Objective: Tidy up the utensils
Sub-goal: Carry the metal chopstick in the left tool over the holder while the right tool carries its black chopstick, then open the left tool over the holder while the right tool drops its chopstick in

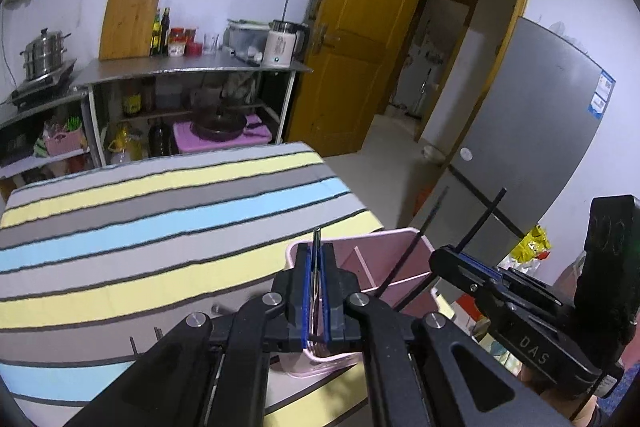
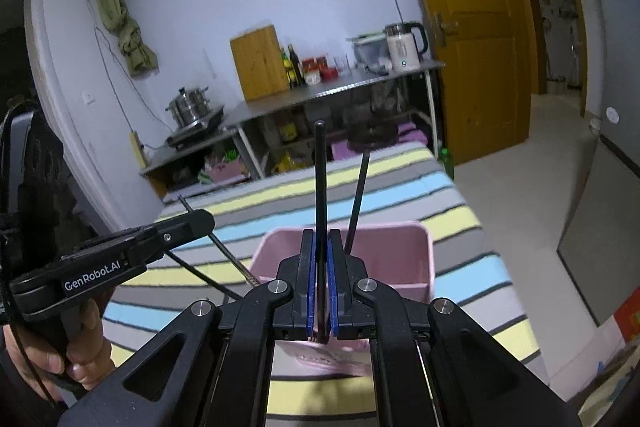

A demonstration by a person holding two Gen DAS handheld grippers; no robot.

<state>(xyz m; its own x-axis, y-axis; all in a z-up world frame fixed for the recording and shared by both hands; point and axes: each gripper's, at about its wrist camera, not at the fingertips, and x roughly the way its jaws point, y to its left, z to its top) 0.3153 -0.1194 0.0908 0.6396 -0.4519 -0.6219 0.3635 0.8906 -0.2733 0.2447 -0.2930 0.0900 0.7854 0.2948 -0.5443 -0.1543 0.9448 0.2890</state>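
A pink divided utensil holder (image 1: 384, 259) stands on the striped table; it also shows in the right wrist view (image 2: 400, 255). My left gripper (image 1: 317, 291) is shut on a thin dark utensil (image 1: 316, 247), held over the holder's left side. My right gripper (image 2: 321, 291) is shut on a black chopstick (image 2: 320, 179) that points up above the holder. A second black chopstick (image 2: 357, 199) leans inside the holder. In the left wrist view the right gripper (image 1: 460, 259) sits at the holder's right with black sticks (image 1: 480, 219) rising past it.
The striped tablecloth (image 1: 160, 227) covers the table. Behind it stands a metal shelf (image 1: 192, 67) with a cutting board, bottles, a kettle (image 1: 280, 45) and a pot. A yellow door (image 1: 360, 27) and a grey fridge (image 1: 540, 115) are to the right.
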